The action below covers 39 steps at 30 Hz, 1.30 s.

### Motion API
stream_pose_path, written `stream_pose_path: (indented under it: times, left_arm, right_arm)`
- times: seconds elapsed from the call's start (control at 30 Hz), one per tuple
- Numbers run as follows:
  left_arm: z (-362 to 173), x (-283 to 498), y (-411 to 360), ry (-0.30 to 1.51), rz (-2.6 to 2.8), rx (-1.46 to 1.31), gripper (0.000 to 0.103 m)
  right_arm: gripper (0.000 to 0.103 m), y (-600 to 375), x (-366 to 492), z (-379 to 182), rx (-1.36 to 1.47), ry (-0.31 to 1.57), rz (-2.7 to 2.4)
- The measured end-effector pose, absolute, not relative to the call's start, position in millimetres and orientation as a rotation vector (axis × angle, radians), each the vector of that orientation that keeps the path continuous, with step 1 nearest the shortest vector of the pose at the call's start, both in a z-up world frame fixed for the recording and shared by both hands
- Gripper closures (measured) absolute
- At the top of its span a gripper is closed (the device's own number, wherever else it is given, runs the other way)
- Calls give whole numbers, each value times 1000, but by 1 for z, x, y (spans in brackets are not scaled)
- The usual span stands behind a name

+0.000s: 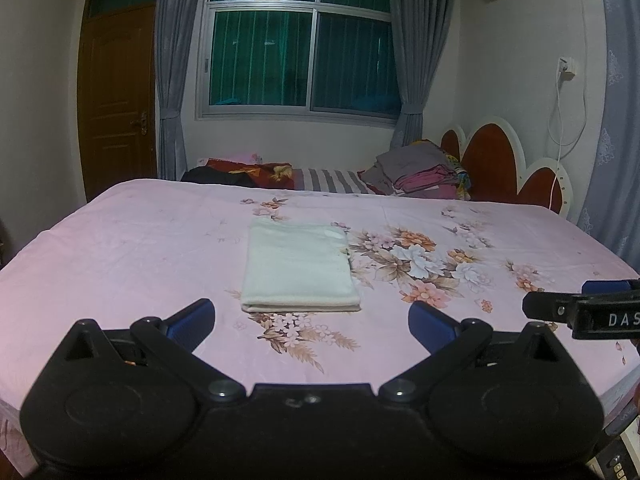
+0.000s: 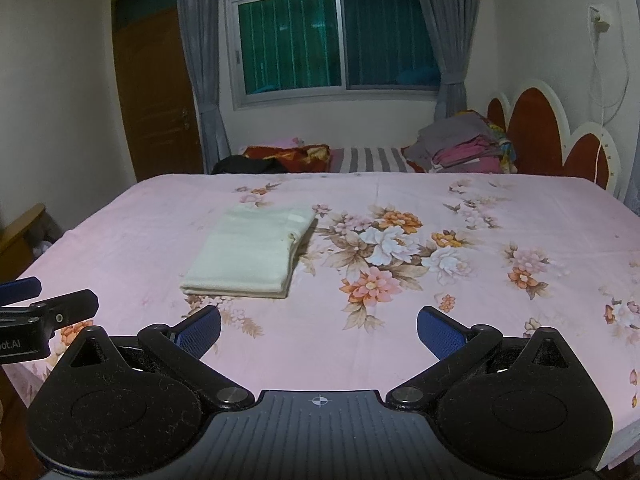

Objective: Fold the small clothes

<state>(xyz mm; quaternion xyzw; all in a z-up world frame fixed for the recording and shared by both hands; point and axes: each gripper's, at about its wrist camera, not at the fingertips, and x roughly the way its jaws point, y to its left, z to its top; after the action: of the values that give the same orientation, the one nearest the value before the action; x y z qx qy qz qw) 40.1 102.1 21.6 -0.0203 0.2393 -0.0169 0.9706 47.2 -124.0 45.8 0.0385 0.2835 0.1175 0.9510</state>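
Both the left gripper (image 1: 311,318) and the right gripper (image 2: 319,326) hang spread and empty over the bed's (image 1: 120,240) near edge. A careless pinch could catch only the top layer of the folded white garment (image 1: 300,266) and drag it open. It lies flat ahead of both, toward the bed's middle, left of the flower print.

A pink floral bedsheet (image 1: 120,240) is spread over the bed, beyond which a stack of folded bedding (image 1: 420,172) is piled beside a red scalloped headboard (image 1: 492,160), while a window (image 1: 300,52) is framed by grey curtains (image 1: 170,60) near a brown door (image 1: 116,96).
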Motion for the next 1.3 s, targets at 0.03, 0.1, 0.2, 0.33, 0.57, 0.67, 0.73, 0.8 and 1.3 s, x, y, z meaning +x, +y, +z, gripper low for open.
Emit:
stream_pose_path:
  times: [0.03,0.1,0.2,0.33,0.57,0.67,0.73,0.8,1.3]
  left_arm:
    - [22,41,102,483,-34,-41,0]
    - [22,41,102,482,-34,-40,0]
    - [22,43,103,482,-34,-39,0]
    - [22,44,103,483,-34,-39,1]
    - [19,43,102,480,-39,-35,1]
    - [19,43,102,480,-38,-34,1]
    - [19,43,102,480,-39,-35,0]
    - [19,43,102,479,-39,-35,1]
    - [21,43,109,472,-39,-34,1]
  right_arm:
    - [0,-124,47,46,78,576,239]
    - [0,-125,47,47,75,576,243]
    - [0,-127,47,47,76,574,246]
    - [0,-128,46,47,76,576,247]
    - [0,-128,46,47,77,576,246]
    - [0,-128,46,47,78,575,246]
    - [0,-129,46,47,77,576,246]
    - [0,-129,46,48,78,575,246]
    - [0,-123,45,51,68,565,250]
